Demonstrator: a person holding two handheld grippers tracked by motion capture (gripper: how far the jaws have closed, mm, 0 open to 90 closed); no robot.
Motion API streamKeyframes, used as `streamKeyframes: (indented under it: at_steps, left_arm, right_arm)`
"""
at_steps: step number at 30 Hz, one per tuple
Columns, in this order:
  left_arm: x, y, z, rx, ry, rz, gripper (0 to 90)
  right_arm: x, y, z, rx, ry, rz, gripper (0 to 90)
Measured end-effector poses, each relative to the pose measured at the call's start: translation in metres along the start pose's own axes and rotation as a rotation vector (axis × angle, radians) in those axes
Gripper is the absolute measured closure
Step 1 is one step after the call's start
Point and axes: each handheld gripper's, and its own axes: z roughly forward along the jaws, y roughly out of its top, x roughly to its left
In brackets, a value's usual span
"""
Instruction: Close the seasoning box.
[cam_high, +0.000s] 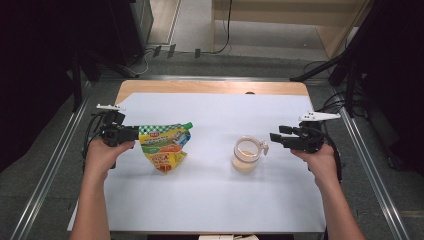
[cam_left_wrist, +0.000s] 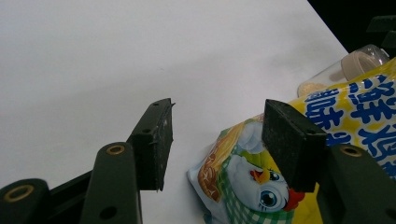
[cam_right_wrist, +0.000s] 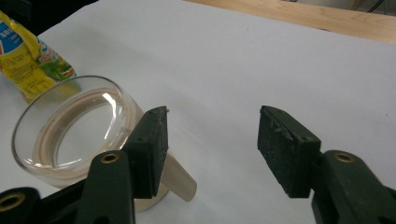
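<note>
A: Risk first. Left gripper (cam_high: 131, 133) at the edge of the yellow-and-green printed plastic spout pouch (cam_high: 164, 146), jaws apart, nothing pressed between them. Floppy film; likely to buckle or slide off the pads if pinched at a corner. Green cap (cam_high: 188, 125) pointing toward the far side of the white-covered counter (cam_high: 210, 200).

B: Right gripper (cam_high: 276, 137) just beside the clear glass mug (cam_high: 246, 154) with pale contents, jaws likewise open and empty, near the handle. Could nudge the mug and slop the liquid if brought in carelessly.

A: From the left gripper view: cartoon chick print on the pouch (cam_left_wrist: 261, 186), not legible from above.

B: From the right gripper view: rim (cam_right_wrist: 70, 123) and handle (cam_right_wrist: 180, 179) seen close, one jaw in front of the handle. High view alone gives pouch and mug well apart, mid-counter.
</note>
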Motion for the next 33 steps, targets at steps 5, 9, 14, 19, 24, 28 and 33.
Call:
streamKeyframes:
  at_steps: [5, 9, 14, 19, 24, 28, 33]
  left_arm:
    - [0.000, 0.000, 0.001, 0.004, 0.015, -0.007, 43.6]
    - [0.001, -0.001, 0.001, 0.001, 0.017, -0.012, 43.6]
    - [0.002, -0.001, 0.000, -0.001, 0.019, -0.017, 43.5]
    - [0.003, -0.002, 0.001, 0.000, 0.017, -0.019, 43.4]
    - [0.005, -0.002, 0.002, -0.004, 0.020, -0.037, 42.7]
    - [0.007, -0.003, 0.002, -0.009, 0.025, -0.047, 42.4]
    - [0.008, -0.003, 0.003, -0.007, 0.028, -0.049, 42.3]
  right_arm:
    - [-0.005, -0.007, 0.003, -0.020, -0.062, -0.036, 36.2]
    - [-0.011, -0.012, 0.007, -0.006, -0.091, -0.042, 31.4]
    - [-0.019, -0.019, 0.009, -0.002, -0.096, -0.027, 27.9]
    - [-0.029, -0.025, 0.008, 0.007, -0.113, 0.008, 26.8]
    - [-0.035, -0.030, 0.009, 0.022, -0.133, 0.030, 26.8]
    - [-0.038, -0.034, 0.012, 0.048, -0.144, 0.036, 26.4]
    - [-0.040, -0.036, 0.014, 0.074, -0.156, 0.037, 25.7]
